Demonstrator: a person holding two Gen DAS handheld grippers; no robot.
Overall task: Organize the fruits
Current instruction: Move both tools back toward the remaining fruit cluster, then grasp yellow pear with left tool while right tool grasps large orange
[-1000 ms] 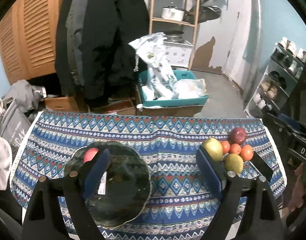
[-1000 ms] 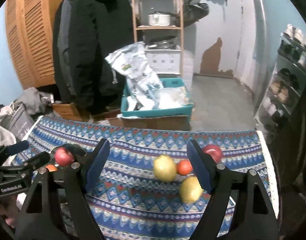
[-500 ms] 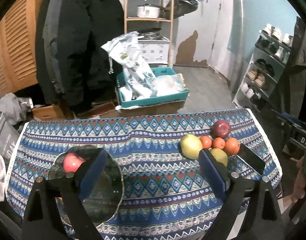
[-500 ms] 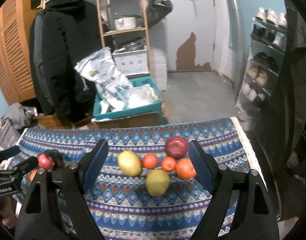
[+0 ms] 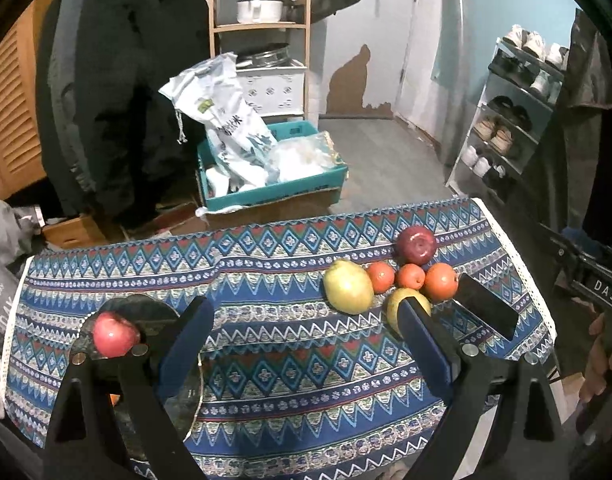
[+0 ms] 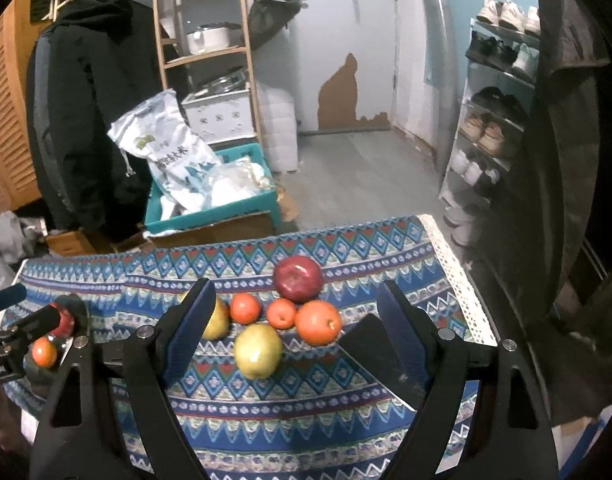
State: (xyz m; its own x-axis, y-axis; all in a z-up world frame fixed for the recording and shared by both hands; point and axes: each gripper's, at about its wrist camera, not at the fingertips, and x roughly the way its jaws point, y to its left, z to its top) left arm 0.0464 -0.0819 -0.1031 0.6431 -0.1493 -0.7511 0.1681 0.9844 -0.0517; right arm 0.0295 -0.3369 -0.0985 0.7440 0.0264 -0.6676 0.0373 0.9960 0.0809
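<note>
Fruit cluster sits on the patterned cloth (image 5: 266, 280), toward its 2 o'clock corner in the left wrist view. Dark red apple (image 6: 298, 279) at 12 o'clock of the cluster; three oranges in a row below it, the largest orange (image 6: 317, 322) at the 3 o'clock end. Front pear (image 6: 258, 350) at 6 o'clock, long axis roughly 12-to-6. Second pear (image 5: 347, 286) at 9 o'clock, long axis tilted toward 11.

Glass plate (image 5: 146, 308) at the cloth's 8 o'clock; pink apple (image 5: 114, 335) on it.

Left gripper (image 5: 306, 344): jaws spread wide, nothing between the pads. Right gripper (image 6: 294, 328): jaws spread, nothing pinched, above the fruit. Dark flat slab (image 5: 485, 308) just beside the largest orange, at its 4 o'clock.
</note>
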